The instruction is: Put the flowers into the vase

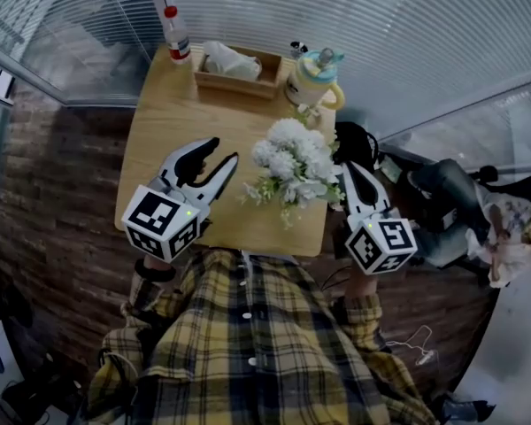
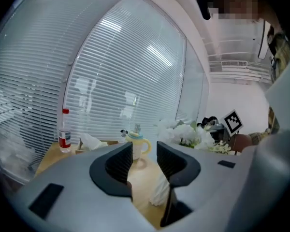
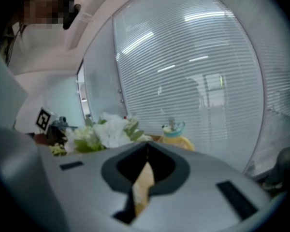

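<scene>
Head view: white flowers (image 1: pixel 290 159) stand bunched at the near right of the bench (image 1: pixel 173 113), with neither tool touching them, so they are probably already set. Left gripper view: the left gripper (image 2: pixel 145 151) has its fingers apart and empty; a white ribbed shape (image 2: pixel 160 192), possibly the vase, lies beyond. Right gripper view: the right gripper (image 3: pixel 146 149) has its fingers closed on nothing, with the flowers to the far left.

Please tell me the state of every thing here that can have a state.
left tongs: open, nothing between them.
right tongs: shut, empty.
flowers: on the table, not gripped.
bottle: upright, red cap on.
mug: upright, lid on.
wooden tray: holds a crumpled white tissue.
</scene>
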